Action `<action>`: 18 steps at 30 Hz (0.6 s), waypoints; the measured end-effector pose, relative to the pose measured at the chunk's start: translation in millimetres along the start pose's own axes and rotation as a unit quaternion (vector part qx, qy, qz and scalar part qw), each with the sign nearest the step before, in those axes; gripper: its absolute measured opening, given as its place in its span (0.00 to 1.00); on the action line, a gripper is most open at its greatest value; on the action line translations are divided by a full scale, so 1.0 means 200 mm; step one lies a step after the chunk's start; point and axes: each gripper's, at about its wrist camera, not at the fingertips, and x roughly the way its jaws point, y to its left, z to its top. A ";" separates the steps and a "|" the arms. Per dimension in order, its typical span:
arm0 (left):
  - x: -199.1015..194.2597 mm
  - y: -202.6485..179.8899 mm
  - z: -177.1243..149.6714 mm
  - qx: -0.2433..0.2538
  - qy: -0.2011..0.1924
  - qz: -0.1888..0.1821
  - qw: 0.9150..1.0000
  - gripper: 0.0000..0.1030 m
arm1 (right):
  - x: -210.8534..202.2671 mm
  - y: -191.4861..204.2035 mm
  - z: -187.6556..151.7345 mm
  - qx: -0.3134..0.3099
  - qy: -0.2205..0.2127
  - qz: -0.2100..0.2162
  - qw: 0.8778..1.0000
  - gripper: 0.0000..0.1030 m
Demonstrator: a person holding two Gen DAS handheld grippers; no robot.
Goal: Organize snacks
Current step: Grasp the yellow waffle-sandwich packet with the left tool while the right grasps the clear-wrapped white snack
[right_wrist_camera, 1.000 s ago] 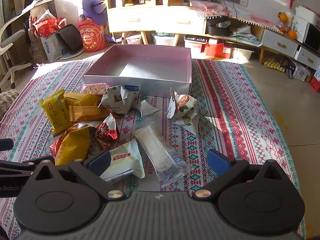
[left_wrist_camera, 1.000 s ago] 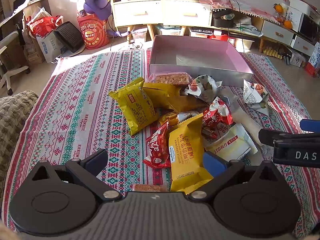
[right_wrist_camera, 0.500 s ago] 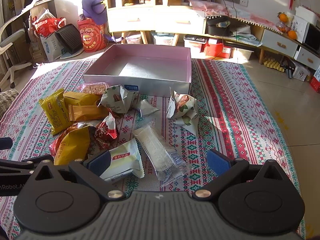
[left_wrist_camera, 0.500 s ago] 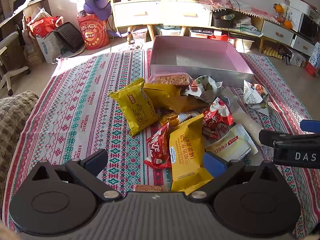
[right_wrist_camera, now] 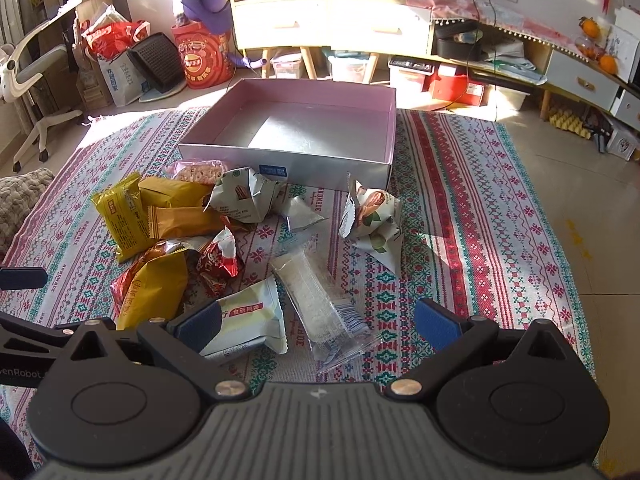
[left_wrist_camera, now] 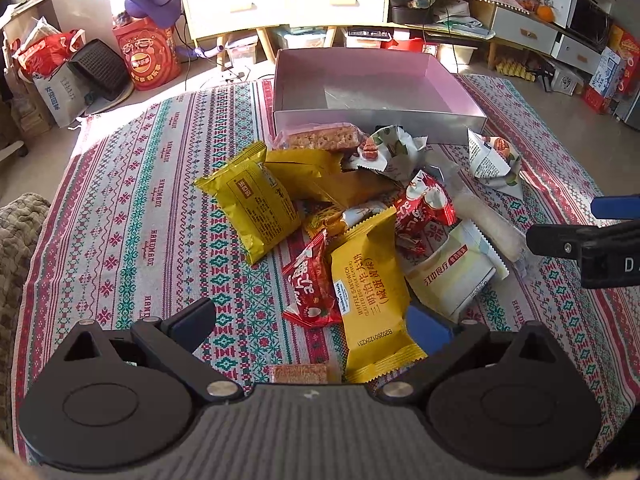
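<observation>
A heap of snack packets lies on the patterned cloth [left_wrist_camera: 132, 208] in front of an empty pink box [left_wrist_camera: 372, 80] [right_wrist_camera: 304, 128]. My left gripper [left_wrist_camera: 312, 320] is open, low over the near end of a yellow waffle packet [left_wrist_camera: 370, 292] and a red packet [left_wrist_camera: 310, 280]; a small brown bar [left_wrist_camera: 298, 374] lies just under it. My right gripper [right_wrist_camera: 318, 324] is open, straddling a clear wrapped bar [right_wrist_camera: 320, 300] and a white packet [right_wrist_camera: 244, 316]. Nothing is held by either one.
Other yellow packets [left_wrist_camera: 250, 204], green-white nut bags [right_wrist_camera: 372, 216] [right_wrist_camera: 246, 194] and a rice bar [left_wrist_camera: 320, 136] lie near the box. A cushion [left_wrist_camera: 16, 240] sits at the cloth's left edge. Cabinets [right_wrist_camera: 332, 20], bags and an office chair [right_wrist_camera: 32, 80] stand beyond.
Both grippers have stayed open. The left view has crept slightly forward toward the packets; the right view is nearly unchanged.
</observation>
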 end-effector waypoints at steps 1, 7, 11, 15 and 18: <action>0.01 0.01 0.00 -0.003 0.001 -0.007 1.000 1.00 | 0.01 -0.01 0.01 -0.001 0.009 0.005 1.000 1.00; 0.06 0.08 0.03 -0.052 0.021 -0.069 0.996 0.91 | 0.09 -0.08 0.08 0.017 0.042 0.039 0.998 0.88; 0.11 0.12 0.04 -0.087 0.048 -0.121 0.988 0.81 | 0.15 -0.11 0.10 0.037 0.066 0.060 0.995 0.77; 0.16 0.11 0.04 -0.105 0.067 -0.141 0.982 0.73 | 0.20 -0.12 0.11 0.045 0.084 0.065 0.993 0.69; 0.19 0.10 0.03 -0.112 0.072 -0.146 0.980 0.69 | 0.25 -0.12 0.11 0.054 0.097 0.064 0.992 0.59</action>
